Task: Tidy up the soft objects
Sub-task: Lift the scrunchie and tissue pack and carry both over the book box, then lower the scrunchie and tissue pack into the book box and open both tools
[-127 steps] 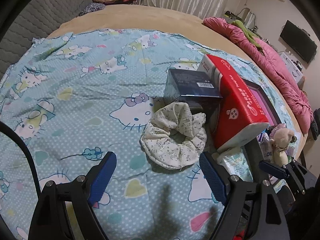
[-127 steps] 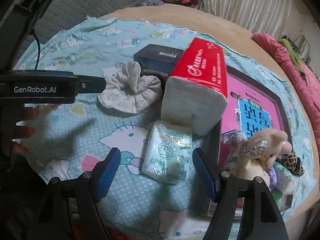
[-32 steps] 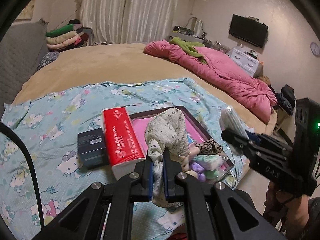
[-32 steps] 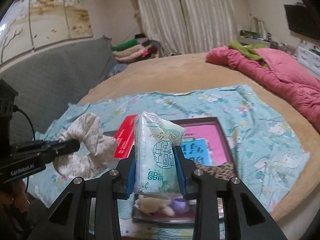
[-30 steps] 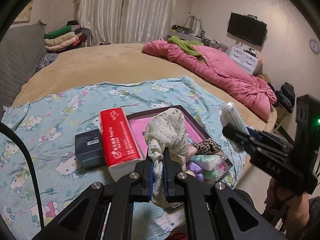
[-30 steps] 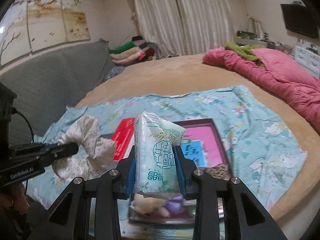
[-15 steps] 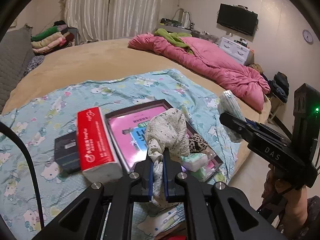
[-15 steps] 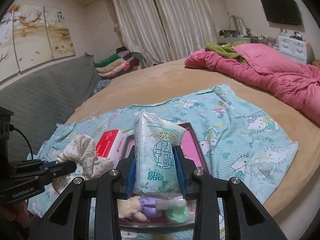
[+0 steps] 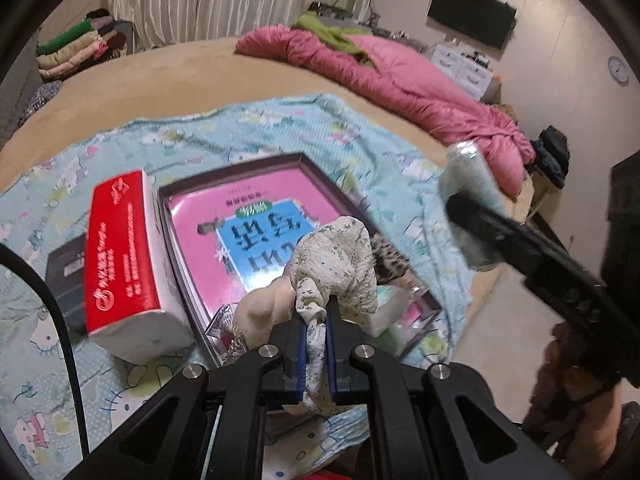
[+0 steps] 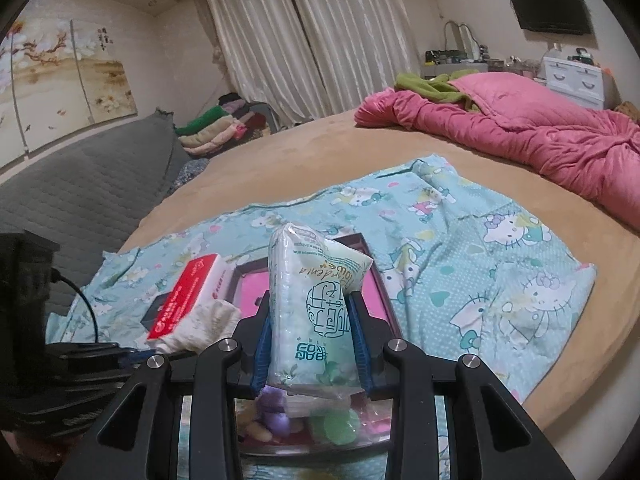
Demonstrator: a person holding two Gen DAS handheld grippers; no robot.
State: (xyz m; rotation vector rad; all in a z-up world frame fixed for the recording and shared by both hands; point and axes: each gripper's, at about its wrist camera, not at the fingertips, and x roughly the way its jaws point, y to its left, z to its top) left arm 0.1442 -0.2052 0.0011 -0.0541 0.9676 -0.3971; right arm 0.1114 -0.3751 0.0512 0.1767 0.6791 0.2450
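Note:
My left gripper [image 9: 316, 322] is shut on a cream floral scrunchie [image 9: 336, 268] and holds it above the near end of a dark tray [image 9: 240, 162] with a pink book in it. My right gripper [image 10: 314, 308] is shut on a green-printed tissue pack [image 10: 316, 304] and holds it upright above the same tray [image 10: 378, 280]. The pack also shows in the left wrist view [image 9: 470, 200]. The scrunchie also shows in the right wrist view [image 10: 200, 326]. Small soft toys [image 10: 276, 422] lie at the tray's near end.
A red tissue box [image 9: 120, 248] lies left of the tray, a dark box [image 9: 64, 268] beyond it, all on a Hello Kitty cloth [image 10: 480, 264] on a tan bed. A pink quilt [image 10: 540, 140] is bunched at the right. The bed edge and floor [image 9: 500, 320] lie right.
Both grippers have moved closer over the tray, still holding the scrunchie and the tissue pack. The left view has tilted down toward the tray.

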